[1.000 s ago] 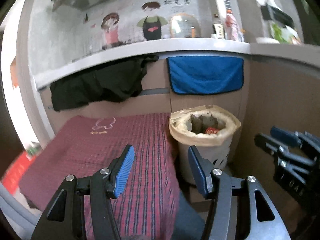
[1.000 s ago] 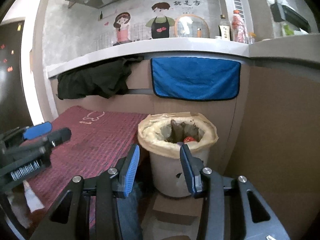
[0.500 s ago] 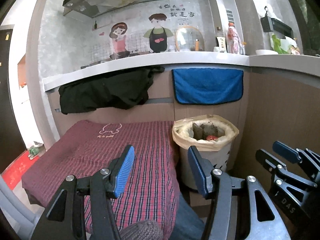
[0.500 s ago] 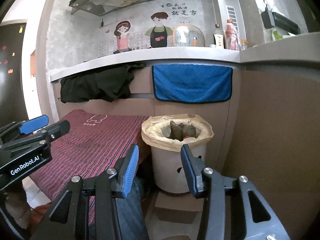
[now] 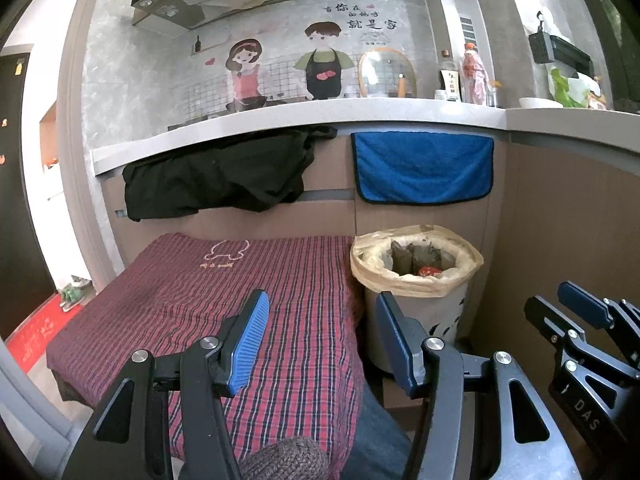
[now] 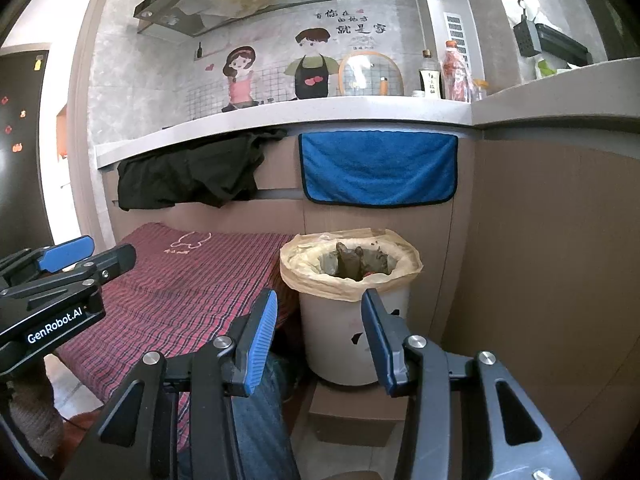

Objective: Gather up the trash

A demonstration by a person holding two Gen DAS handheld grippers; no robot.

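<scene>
A white waste bin point(image 6: 352, 332) lined with a tan plastic bag point(image 6: 312, 276) stands on the floor in the corner where the brown cabinet front meets a side panel, its base resting on a low cardboard box point(image 6: 352, 410). Dark scraps and a red piece of rubbish point(image 5: 428, 270) lie inside, below the bag's folded-over rim. The bin touches, or nearly touches, the right edge of a red plaid cloth point(image 5: 200, 292) spread over a low surface beside it.

The right gripper point(image 6: 319, 338) faces the bin almost squarely: its blue pads frame the bin's wall, jaws wide and empty, having just eased a little further apart with nothing between them. The left gripper point(image 5: 320, 338), also wide and empty, hovers over the plaid cloth, with the bin ahead and to its right. The right hand looks the nearer of the two, and the bin's upright axis rises ahead of and beyond its fingertips, so the bag's rim would need a reach forward and slightly up.

Above, a blue towel point(image 6: 378, 168) and a black garment point(image 5: 216, 176) hang over the front edge of the worktop point(image 5: 280, 118), where bottles point(image 5: 472, 76) stand toward its right end. A knitted sleeve point(image 5: 288, 460) shows at the left wrist view's bottom edge.
</scene>
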